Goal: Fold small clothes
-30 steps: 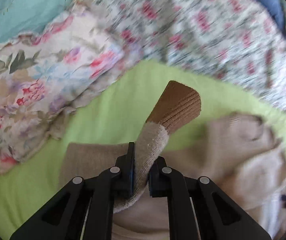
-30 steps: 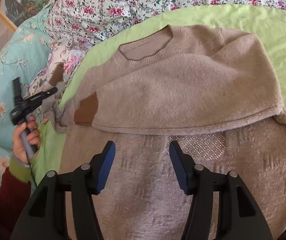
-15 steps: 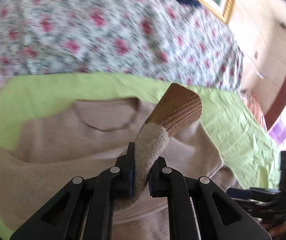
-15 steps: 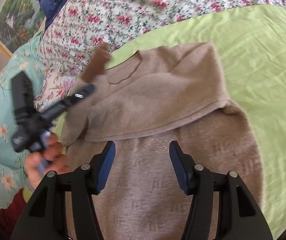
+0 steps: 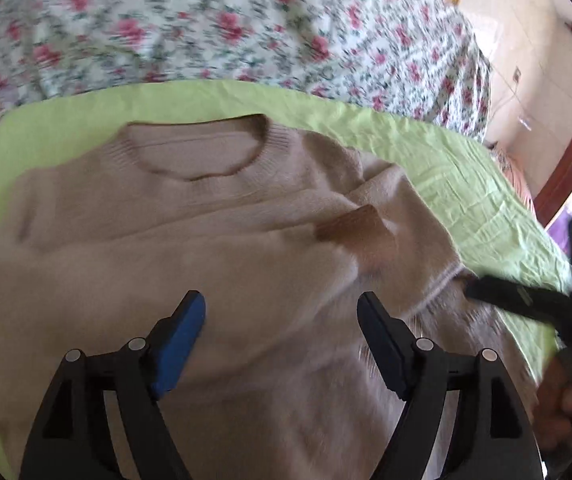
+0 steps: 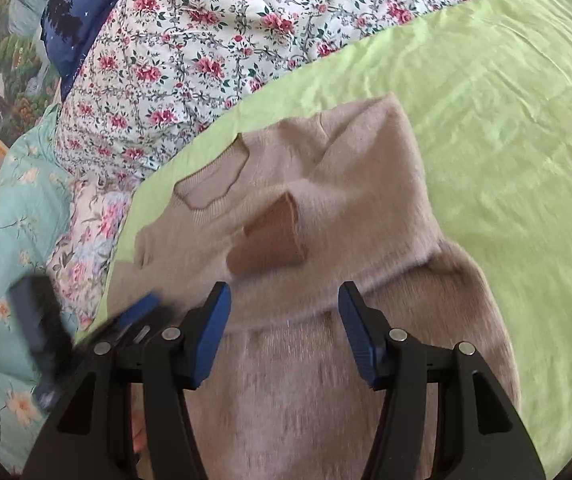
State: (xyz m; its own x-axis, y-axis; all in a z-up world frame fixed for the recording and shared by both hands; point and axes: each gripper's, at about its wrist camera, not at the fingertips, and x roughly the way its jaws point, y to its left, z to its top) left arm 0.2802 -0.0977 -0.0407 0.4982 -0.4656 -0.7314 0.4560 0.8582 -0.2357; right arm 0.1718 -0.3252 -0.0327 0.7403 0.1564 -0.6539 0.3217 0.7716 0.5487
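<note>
the beige sweater [image 5: 214,248] is lying spread beneath the left claw [image 5: 280,336], whose jaws are being opened, empty; the right claw [image 6: 284,332] is being held half-wide, empty, above its hem.

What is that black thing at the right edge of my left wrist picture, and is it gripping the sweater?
Observer: That is the right gripper. In the right wrist view its blue pads stand apart over the beige sweater and grip nothing.
Operator: Is there anything past the flowery cover that I can't see?
Observer: Yes, a navy fabric with white stars lies against the far left side of the floral quilt.
</note>
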